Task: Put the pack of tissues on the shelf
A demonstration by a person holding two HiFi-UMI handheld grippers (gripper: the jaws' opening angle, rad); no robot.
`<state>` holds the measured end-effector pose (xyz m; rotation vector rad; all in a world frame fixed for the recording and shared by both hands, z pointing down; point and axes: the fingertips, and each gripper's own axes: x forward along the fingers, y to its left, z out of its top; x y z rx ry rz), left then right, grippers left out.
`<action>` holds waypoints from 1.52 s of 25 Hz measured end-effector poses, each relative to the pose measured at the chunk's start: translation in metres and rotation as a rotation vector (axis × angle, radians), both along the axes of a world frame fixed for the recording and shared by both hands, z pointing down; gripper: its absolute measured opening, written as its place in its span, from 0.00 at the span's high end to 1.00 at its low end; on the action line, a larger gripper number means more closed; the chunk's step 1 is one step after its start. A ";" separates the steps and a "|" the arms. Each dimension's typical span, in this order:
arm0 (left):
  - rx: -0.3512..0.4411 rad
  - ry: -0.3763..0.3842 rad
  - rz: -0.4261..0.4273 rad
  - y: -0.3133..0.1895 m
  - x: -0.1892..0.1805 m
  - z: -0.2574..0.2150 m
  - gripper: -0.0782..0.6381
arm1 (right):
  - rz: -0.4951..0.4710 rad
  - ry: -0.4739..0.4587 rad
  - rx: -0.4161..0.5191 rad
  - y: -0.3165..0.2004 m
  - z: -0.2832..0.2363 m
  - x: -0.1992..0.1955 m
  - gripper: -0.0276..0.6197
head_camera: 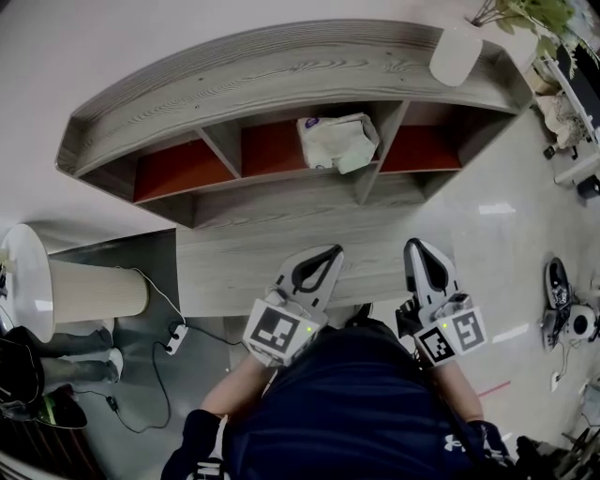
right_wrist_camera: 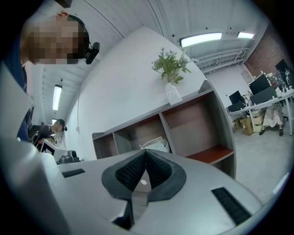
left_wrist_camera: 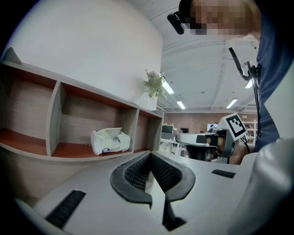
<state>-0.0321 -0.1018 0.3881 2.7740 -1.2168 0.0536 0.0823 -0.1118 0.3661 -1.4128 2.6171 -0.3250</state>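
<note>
The pack of tissues is a crumpled white packet lying in the middle compartment of the wooden shelf. It shows in the left gripper view as the pack on the red shelf floor, and in the right gripper view as the pack just behind the jaw tips. My left gripper is shut and holds nothing, well back from the shelf. My right gripper is also shut and empty, level with the left one. Both point toward the shelf.
A white vase with a green plant stands on the shelf top at the right. A round white side table and a cable with a power strip lie at the left. Shoes sit on the floor at the right.
</note>
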 end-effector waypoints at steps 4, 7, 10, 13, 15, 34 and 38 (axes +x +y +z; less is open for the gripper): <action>-0.005 -0.009 -0.001 0.000 -0.001 0.001 0.87 | 0.009 -0.003 0.004 -0.001 0.000 0.002 0.94; -0.011 -0.010 -0.012 0.000 -0.003 0.003 0.87 | 0.013 -0.004 0.002 -0.001 0.002 0.002 0.94; -0.018 -0.009 -0.021 0.000 -0.004 0.006 0.87 | 0.021 -0.005 -0.008 -0.002 0.005 0.005 0.94; -0.023 -0.007 -0.021 0.000 -0.003 0.008 0.87 | 0.026 -0.004 -0.012 -0.001 0.007 0.007 0.94; -0.034 -0.010 -0.015 0.000 -0.001 0.011 0.87 | 0.027 -0.004 -0.012 -0.002 0.007 0.008 0.94; -0.063 -0.038 0.018 -0.006 0.008 0.020 0.87 | 0.025 -0.008 -0.033 -0.007 0.013 0.012 0.94; -0.060 -0.042 0.020 -0.008 0.008 0.021 0.87 | 0.022 -0.010 -0.036 -0.008 0.014 0.012 0.94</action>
